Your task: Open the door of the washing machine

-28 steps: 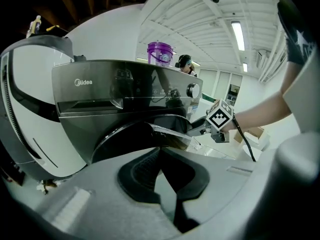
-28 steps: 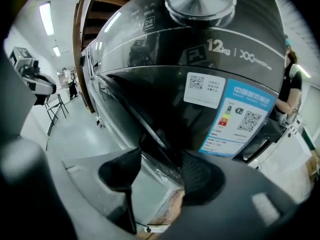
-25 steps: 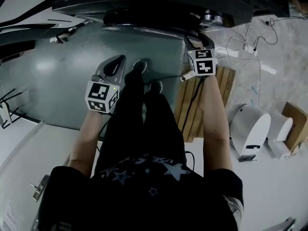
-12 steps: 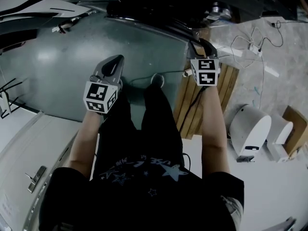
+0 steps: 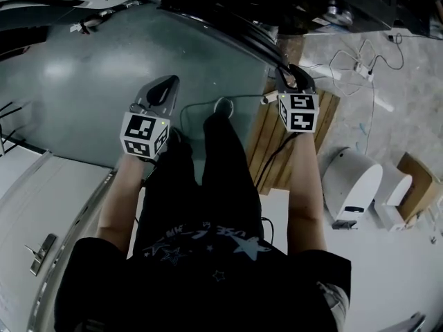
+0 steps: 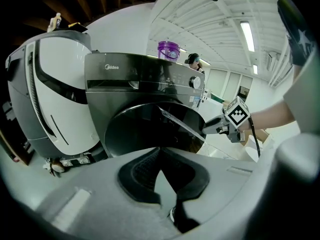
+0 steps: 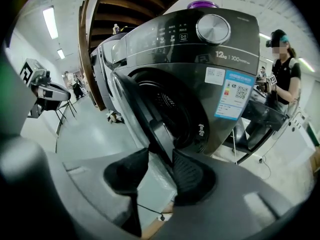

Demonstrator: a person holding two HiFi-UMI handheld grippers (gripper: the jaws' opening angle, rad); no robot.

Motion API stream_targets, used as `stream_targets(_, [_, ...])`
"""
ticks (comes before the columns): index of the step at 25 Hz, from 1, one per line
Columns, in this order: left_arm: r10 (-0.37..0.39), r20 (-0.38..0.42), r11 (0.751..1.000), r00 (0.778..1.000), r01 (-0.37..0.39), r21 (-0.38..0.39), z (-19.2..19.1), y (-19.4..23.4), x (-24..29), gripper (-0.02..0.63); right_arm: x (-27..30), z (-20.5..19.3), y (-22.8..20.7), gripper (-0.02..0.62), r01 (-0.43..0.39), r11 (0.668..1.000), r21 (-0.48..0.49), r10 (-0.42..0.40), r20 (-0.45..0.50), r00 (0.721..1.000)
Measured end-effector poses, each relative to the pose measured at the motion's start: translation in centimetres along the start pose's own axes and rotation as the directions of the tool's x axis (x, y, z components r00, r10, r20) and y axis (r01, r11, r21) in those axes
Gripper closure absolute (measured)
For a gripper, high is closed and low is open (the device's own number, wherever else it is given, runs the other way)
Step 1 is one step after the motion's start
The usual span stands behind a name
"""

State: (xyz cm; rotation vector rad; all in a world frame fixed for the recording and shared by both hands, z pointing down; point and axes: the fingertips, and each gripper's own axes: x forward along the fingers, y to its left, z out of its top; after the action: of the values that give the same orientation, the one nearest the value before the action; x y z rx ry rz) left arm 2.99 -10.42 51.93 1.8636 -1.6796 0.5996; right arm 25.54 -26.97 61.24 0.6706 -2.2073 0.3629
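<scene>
In front of the washing machine (image 7: 200, 69) | right gripper (image 7: 160, 156) jaws have just been closing and now pinch the door (image 7: 140, 114) rim | door stands wider than a second ago, partly open | left gripper (image 6: 160, 154) pressed together, empty.

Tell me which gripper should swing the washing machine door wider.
Right. The right gripper has just been closing its jaws on the door edge between them. The left gripper is shut, empty, apart from the door.
</scene>
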Motion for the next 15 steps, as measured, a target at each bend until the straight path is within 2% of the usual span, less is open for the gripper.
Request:
stream_targets(7, [0.012,0.020,0.999,1.000,-0.011,-0.043,-2.8,1.6,-3.6,0.595,-1.3,-2.3,2.9,0.453,0.021,0.999,0.037,-0.019,-0.047,0.999])
stream_targets(15, [-0.014,0.031,0.999,0.999,0.015,-0.043,-6.4,4.9,-9.2,0.595,-3.5,-4.9,8.1,0.455,0.113,0.985,0.129,-0.099,-0.106,0.989])
